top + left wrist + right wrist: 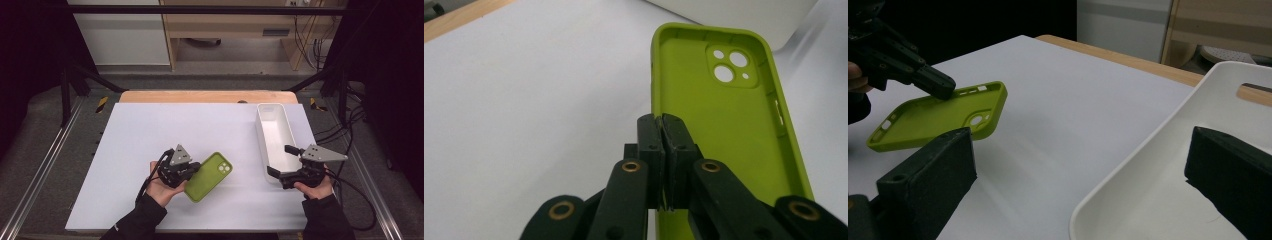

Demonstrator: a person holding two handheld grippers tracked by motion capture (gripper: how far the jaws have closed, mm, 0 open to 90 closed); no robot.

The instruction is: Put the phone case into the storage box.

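Note:
A lime-green phone case [209, 176] lies hollow side up near the table's front middle, camera holes toward the far right. My left gripper [192, 169] is shut on its left rim; in the left gripper view the two jaws [662, 125] meet on that edge of the case [724, 130]. The right gripper view shows the case [933, 117] tilted, with the left gripper [943, 87] pinching its rim. My right gripper [281, 161] stands open at the near end of the white tray [260, 130]. One jaw is outside the tray wall [1148, 135] and one is over its inside, neither pressing on it.
The long white tray [749, 15] runs front to back along the right side of the white table sheet [150, 130]. A wooden table edge [200, 96] shows at the back. Metal rails flank the table on both sides.

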